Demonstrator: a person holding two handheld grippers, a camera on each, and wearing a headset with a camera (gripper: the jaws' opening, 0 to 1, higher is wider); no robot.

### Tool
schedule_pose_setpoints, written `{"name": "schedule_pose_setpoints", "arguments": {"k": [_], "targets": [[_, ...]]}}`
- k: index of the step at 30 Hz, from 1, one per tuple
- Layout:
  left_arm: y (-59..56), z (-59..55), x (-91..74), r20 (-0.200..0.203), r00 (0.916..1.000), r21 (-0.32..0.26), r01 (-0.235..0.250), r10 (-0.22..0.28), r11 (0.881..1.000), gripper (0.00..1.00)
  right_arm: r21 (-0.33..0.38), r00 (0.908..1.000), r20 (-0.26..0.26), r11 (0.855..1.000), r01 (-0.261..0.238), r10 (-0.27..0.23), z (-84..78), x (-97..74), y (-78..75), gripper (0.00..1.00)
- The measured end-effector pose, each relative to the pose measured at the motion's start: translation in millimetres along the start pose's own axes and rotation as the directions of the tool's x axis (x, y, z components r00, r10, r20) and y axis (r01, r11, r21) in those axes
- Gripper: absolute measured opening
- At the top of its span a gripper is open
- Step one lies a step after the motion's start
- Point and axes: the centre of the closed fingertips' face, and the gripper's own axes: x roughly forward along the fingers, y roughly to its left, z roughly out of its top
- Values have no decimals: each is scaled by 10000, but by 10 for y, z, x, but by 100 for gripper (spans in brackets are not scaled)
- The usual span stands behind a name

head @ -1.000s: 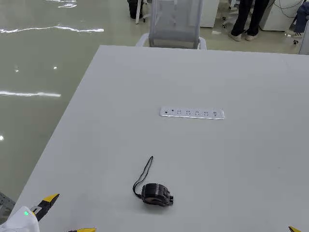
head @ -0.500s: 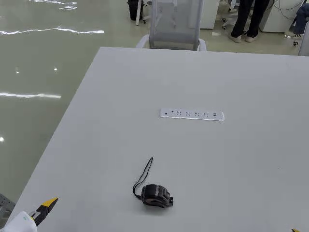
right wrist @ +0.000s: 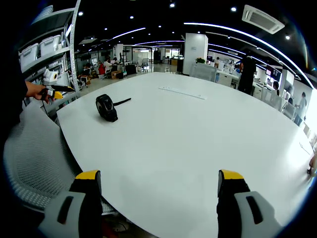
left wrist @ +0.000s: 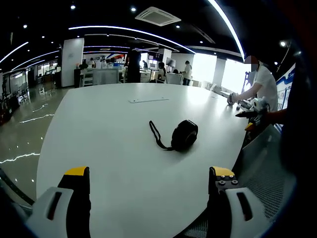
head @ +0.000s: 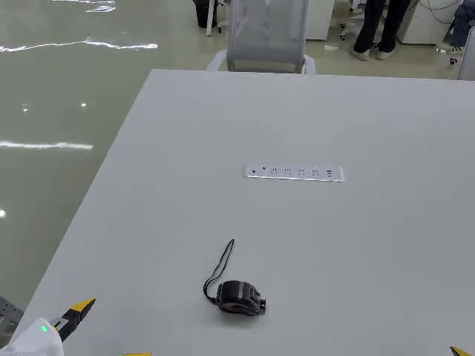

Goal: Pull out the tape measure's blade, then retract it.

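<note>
Black tape measure (head: 239,297) lying untouched on the white tabletop (head: 312,245).
Left claw (left wrist: 149,171) and right claw (right wrist: 159,174) both spread wide, empty, near the tabletop's edge, apart from it.

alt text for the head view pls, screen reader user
A black tape measure with a strap lies near the front of a white table, no blade drawn out. A white power strip lies farther back, a grey chair past the far edge. Yellow jaw tips of the left gripper show at bottom left, clear of the tape measure.
</note>
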Motion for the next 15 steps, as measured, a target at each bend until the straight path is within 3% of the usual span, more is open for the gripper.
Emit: {"name": "schedule_pose_setpoints", "arguments": {"k": [3,4,7,11,15], "targets": [[8,4,13,-31,10000,25,29,-29,10000,99,-24,10000,0,10000,-12,12,8,-3,5,100],[-26,-38,14,-305,9992,-250,233,-241,9994,97,-48,10000,-12,10000,-19,19,5,-1,6,100],[-46,-78,23,-562,9977,-90,367,-371,9993,88,-94,10000,-50,10000,-8,7,0,5,-1,100],[-86,-47,75,-642,9968,143,497,-486,9987,94,-291,9998,-11,9994,-186,186,37,34,18,100],[-55,15,145,-669,9968,410,468,-440,9981,99,-366,9986,-65,9980,-523,521,89,93,76,98]]}}
